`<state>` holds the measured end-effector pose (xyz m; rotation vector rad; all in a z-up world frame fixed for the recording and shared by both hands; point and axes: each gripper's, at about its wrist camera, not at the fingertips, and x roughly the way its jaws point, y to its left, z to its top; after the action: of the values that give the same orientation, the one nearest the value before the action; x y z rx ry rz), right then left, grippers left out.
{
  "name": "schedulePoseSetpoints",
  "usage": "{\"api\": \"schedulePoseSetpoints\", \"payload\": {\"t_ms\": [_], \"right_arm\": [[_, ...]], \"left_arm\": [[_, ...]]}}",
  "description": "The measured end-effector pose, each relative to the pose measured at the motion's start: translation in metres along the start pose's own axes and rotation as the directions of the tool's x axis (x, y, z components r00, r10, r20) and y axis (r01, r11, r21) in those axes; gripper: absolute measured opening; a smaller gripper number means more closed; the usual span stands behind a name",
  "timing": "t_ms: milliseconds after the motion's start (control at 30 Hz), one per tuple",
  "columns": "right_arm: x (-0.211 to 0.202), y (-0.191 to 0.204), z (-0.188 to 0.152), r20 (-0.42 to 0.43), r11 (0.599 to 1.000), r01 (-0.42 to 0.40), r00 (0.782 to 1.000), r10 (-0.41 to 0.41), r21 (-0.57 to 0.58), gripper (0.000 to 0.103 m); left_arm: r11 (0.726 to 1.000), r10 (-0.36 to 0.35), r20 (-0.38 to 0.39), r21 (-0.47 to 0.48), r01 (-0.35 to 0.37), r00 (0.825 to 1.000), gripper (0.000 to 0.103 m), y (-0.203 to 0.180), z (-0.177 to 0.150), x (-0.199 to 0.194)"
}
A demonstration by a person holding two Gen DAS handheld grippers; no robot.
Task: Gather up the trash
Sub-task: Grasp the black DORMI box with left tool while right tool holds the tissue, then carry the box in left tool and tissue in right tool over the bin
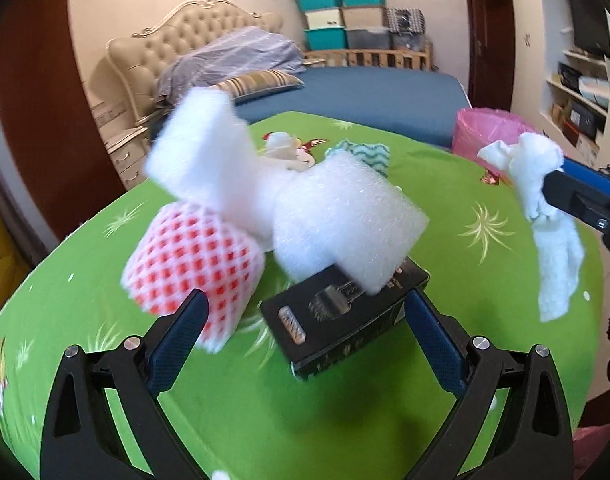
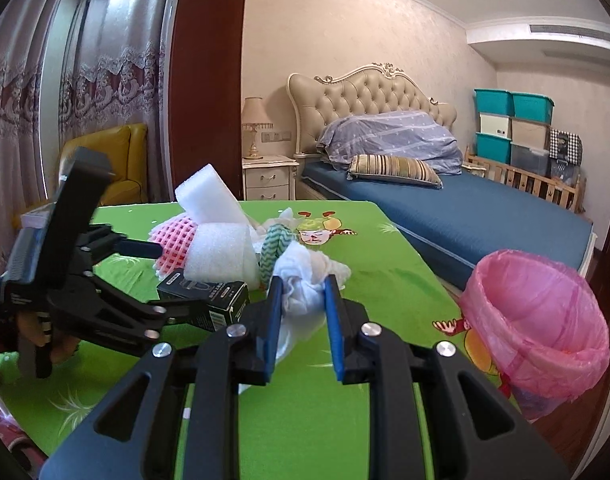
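Motion blurs the white foam (image 1: 209, 152) beyond the left fingers (image 1: 177, 344); it hides the black box's (image 1: 337, 320) far end.

On the surface (image 2: 305, 420): box (image 1: 345, 320) in front w/ foam block (image 1: 345, 220) on it, net sleeve (image 1: 193, 256) at left, bin (image 2: 541, 320) at right edge, bed (image 2: 485, 216) behind.

Green cartoon-print table (image 1: 345, 420) carried a black box (image 1: 341, 320), a red-and-white foam net (image 1: 193, 264), white foam pieces (image 1: 345, 216), a green zigzag cloth (image 1: 365, 152).
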<state>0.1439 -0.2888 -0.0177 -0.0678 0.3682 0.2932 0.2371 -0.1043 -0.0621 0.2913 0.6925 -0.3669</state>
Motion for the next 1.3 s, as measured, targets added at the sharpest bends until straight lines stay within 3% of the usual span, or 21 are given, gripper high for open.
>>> {"api": "schedulePoseSetpoints", "payload": {"t_ms": [167, 333, 433, 533, 600, 733, 800, 867, 933, 1133, 1300], "right_arm": [[-0.004, 0.000, -0.001, 0.011, 1.000, 0.008, 1.000, -0.008, -0.002, 0.021], [-0.014, -0.010, -0.003, 0.018, 0.999, 0.035, 0.999, -0.035, 0.010, 0.021], [-0.019, -0.016, -0.006, 0.015, 0.999, 0.051, 0.999, -0.052, 0.019, 0.021], [-0.020, -0.023, -0.011, 0.000, 0.997, 0.051, 0.999, -0.051, 0.050, 0.021], [-0.020, -0.025, -0.015, -0.011, 0.997, 0.052, 0.999, -0.051, 0.065, 0.021], [-0.019, -0.026, -0.016, -0.015, 0.997, 0.047, 0.999, -0.046, 0.061, 0.021], [-0.018, -0.025, -0.016, -0.014, 0.998, 0.043, 0.999, -0.042, 0.055, 0.021], [-0.018, -0.023, -0.016, -0.016, 0.998, 0.037, 0.999, -0.036, 0.044, 0.021], [-0.019, -0.021, -0.018, -0.017, 0.999, 0.032, 0.999, -0.031, 0.036, 0.021], [-0.027, -0.017, -0.020, -0.015, 1.000, 0.018, 1.000, -0.018, 0.022, 0.021], [-0.036, -0.007, -0.019, -0.006, 1.000, -0.004, 1.000, 0.004, 0.000, 0.021]], "left_arm": [[0.996, -0.082, -0.024, 0.042, 0.083, 0.996, 0.093, -0.008, 0.010, 0.018], [0.979, -0.195, -0.036, 0.051, 0.197, 0.980, 0.076, -0.029, -0.006, -0.001], [0.968, -0.247, -0.026, 0.042, 0.248, 0.969, 0.074, -0.042, -0.018, -0.017], [0.980, -0.197, -0.001, 0.040, 0.197, 0.980, 0.074, -0.048, -0.023, -0.024], [0.991, -0.130, 0.003, -0.017, 0.130, 0.991, 0.074, -0.043, -0.021, -0.018], [0.989, -0.100, -0.033, -0.112, 0.096, 0.994, 0.073, -0.033, -0.010, 0.000], [0.989, -0.100, -0.057, -0.118, 0.093, 0.993, 0.049, -0.035, -0.006, 0.008], [0.990, -0.103, -0.075, -0.102, 0.095, 0.992, 0.038, -0.043, -0.006, 0.010], [0.994, -0.082, -0.055, -0.070, 0.078, 0.995, 0.038, -0.051, -0.010, 0.003], [0.991, -0.128, 0.027, -0.044, 0.129, 0.991, 0.038, -0.063, -0.028, -0.040], [0.994, -0.082, 0.102, -0.067, 0.089, 0.991, 0.038, -0.063, -0.039, -0.070]]}}
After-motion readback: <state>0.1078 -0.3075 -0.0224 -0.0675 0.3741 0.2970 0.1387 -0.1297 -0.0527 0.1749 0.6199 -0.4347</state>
